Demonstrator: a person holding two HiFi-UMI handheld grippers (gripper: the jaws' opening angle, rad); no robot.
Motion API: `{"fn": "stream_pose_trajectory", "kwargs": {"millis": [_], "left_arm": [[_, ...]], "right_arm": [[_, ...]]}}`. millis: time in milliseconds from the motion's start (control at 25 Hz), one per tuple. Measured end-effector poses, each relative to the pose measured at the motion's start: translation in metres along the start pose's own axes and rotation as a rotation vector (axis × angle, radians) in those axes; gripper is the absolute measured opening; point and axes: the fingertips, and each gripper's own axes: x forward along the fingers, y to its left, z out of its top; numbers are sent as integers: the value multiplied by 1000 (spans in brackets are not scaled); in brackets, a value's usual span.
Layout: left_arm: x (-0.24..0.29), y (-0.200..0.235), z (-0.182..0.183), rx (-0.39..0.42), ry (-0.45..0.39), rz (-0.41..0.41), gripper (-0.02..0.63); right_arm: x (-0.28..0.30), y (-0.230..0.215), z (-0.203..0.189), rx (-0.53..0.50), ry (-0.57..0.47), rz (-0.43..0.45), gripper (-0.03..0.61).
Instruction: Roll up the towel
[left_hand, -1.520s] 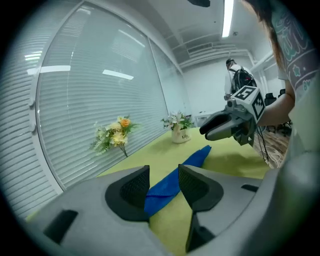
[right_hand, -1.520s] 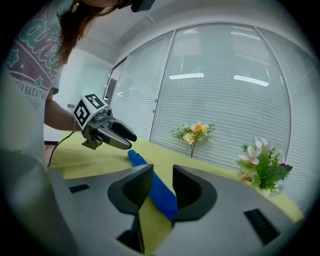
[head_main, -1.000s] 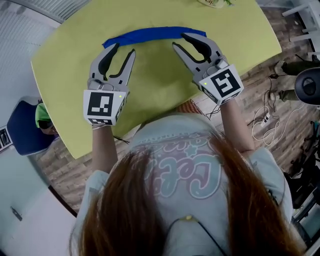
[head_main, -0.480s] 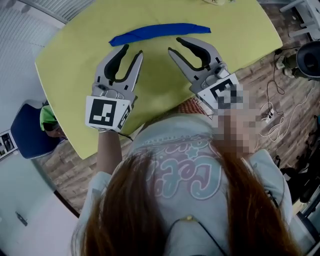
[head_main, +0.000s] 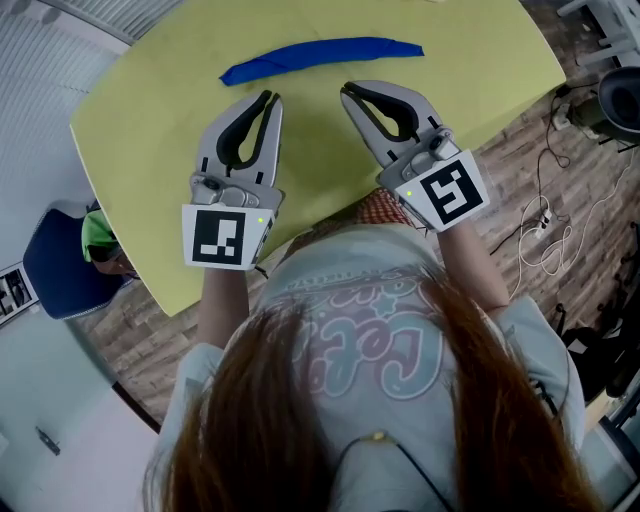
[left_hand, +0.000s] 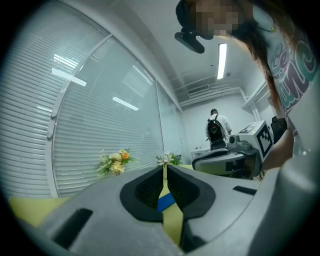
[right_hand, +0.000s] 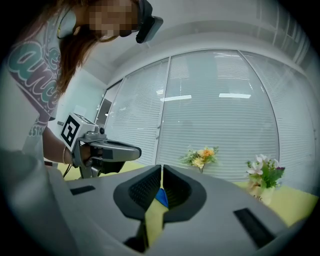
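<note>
L gripper (head_main: 268, 98) & R gripper (head_main: 348, 90): jaws just closing, now pressed together, empty. Rolled towel (head_main: 320, 55) lies ahead of the 2, apart.

Office-like lab room: glass walls with white blinds (left_hand: 30, 125), ceiling strip light (left_hand: 221, 60), loose cables (head_main: 545, 238) across wood-pattern floor (head_main: 515, 165), blue chair (head_main: 50, 282) off the left edge of the yellow table (head_main: 150, 120), flower arrangements (right_hand: 202, 156) on it.

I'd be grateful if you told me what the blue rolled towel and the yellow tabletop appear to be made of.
The towel looks like soft, matte blue cloth. It lies as a long, slightly bent roll with uneven ends. The tabletop looks smooth, hard and matte yellow-green, with an even colour and a clean rounded edge. It is probably laminate or painted board, though that cannot be settled.
</note>
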Motion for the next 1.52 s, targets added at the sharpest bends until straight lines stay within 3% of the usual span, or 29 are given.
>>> {"fn": "stream_pose_trajectory", "kwargs": {"millis": [240,480,1080,1520], "left_arm": [[0,-2,-7,-47,0,-7,26],[-1,-9,-8,-30,16,-27,25],[2,-6,-13,-57,16,-38,25],[9,-15,-9,-41,21,-41,25]], "right_arm": [[-2,1,-3,5,17,-1,5],[-7,5,3,77,-36,50,5],[-4,-3,1,-11,-8,-20,3],[-10,-10,3,4,-6,-24,3]]}}
